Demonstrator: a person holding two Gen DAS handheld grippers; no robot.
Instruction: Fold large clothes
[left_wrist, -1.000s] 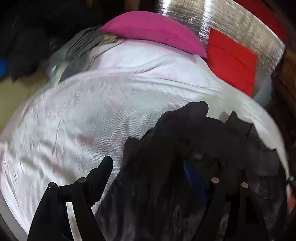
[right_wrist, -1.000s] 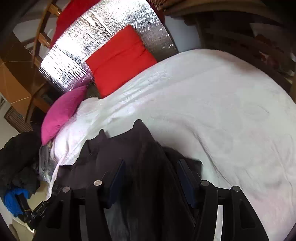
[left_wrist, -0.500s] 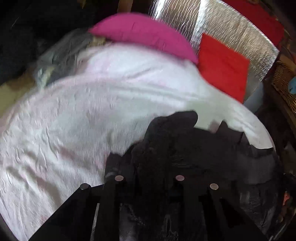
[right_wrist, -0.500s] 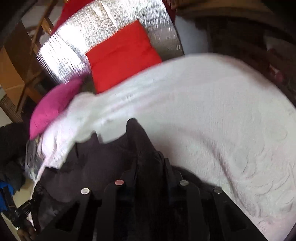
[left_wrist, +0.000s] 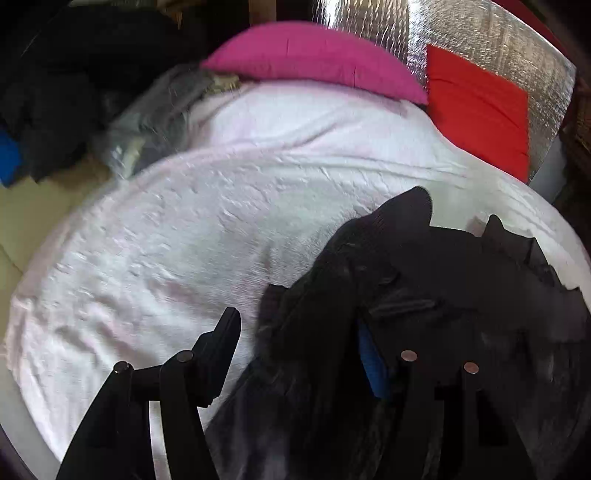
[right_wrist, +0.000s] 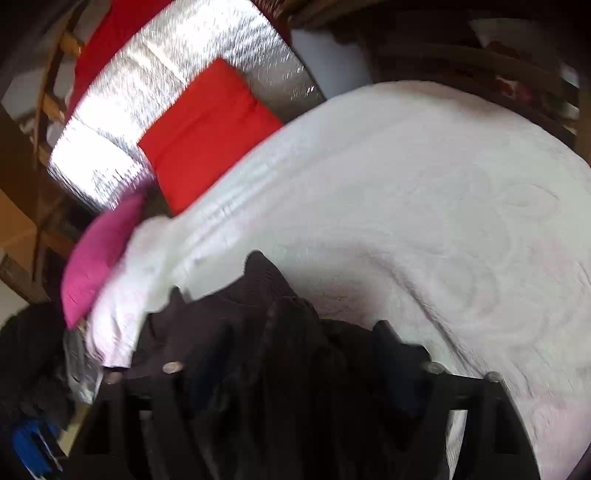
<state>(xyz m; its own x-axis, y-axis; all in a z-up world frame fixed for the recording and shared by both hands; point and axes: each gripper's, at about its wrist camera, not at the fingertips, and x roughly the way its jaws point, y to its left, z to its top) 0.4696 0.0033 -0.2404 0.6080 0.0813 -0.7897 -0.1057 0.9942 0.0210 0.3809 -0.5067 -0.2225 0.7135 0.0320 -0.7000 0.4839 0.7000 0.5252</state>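
A large black garment (left_wrist: 424, 295) lies bunched on the white bedspread (left_wrist: 221, 229), at the lower right of the left wrist view. My left gripper (left_wrist: 299, 343) is open, its jaws wide apart, with a ridge of the black fabric lying between them. In the right wrist view the same garment (right_wrist: 266, 332) fills the lower middle. My right gripper (right_wrist: 303, 354) is open too, with the fabric heaped between its fingers and hiding the left finger. The frame is blurred.
A pink pillow (left_wrist: 314, 59) and a red cushion (left_wrist: 480, 107) lean on a silver foil panel (left_wrist: 461, 29) at the bed's head. Grey and dark clothes (left_wrist: 147, 122) pile beside the bed's left side. White bedspread (right_wrist: 443, 206) stretches to the right.
Both grippers were shut on the black fabric half a second ago and have now opened wide, letting it go. The garment has settled lower on the bed.
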